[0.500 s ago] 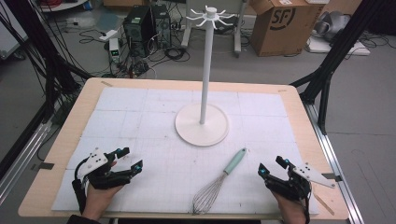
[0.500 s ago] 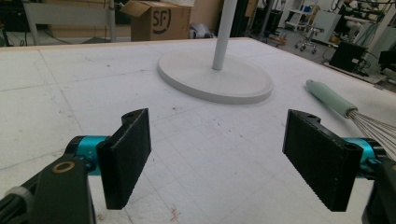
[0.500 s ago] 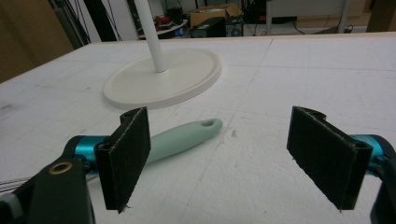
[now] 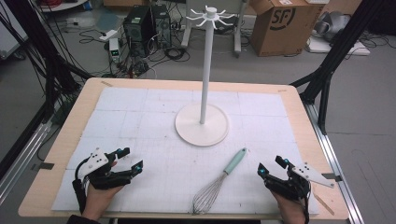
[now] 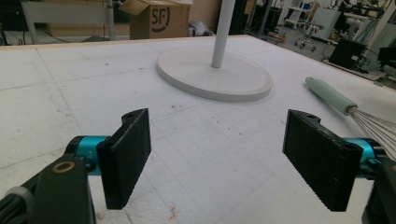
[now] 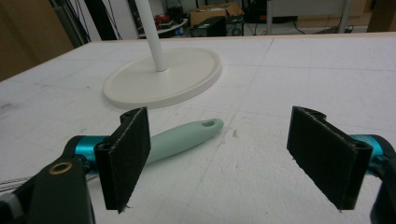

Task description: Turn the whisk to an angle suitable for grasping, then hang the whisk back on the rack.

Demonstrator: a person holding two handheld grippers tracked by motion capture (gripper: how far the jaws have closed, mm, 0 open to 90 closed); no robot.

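A whisk [image 4: 219,183] with a mint-green handle [image 6: 184,137] lies on the white mat, its wire head toward the front edge. A tall white stand [image 4: 202,121] with a round base and hooks at the top rises mid-table. My left gripper [image 4: 130,159] rests at the front left, open with nothing between its jaws. In the left gripper view the stand's base [image 5: 215,74] lies ahead and the whisk [image 5: 348,105] at the right. My right gripper [image 4: 271,167] sits at the front right, open and empty, just right of the whisk.
The white gridded mat [image 4: 140,121] covers a wooden table [image 4: 88,88]. Beyond the table stand a cardboard box [image 4: 280,23], computer towers [image 4: 140,28] and cables on the floor. Black frame legs [image 4: 327,70] flank the table.
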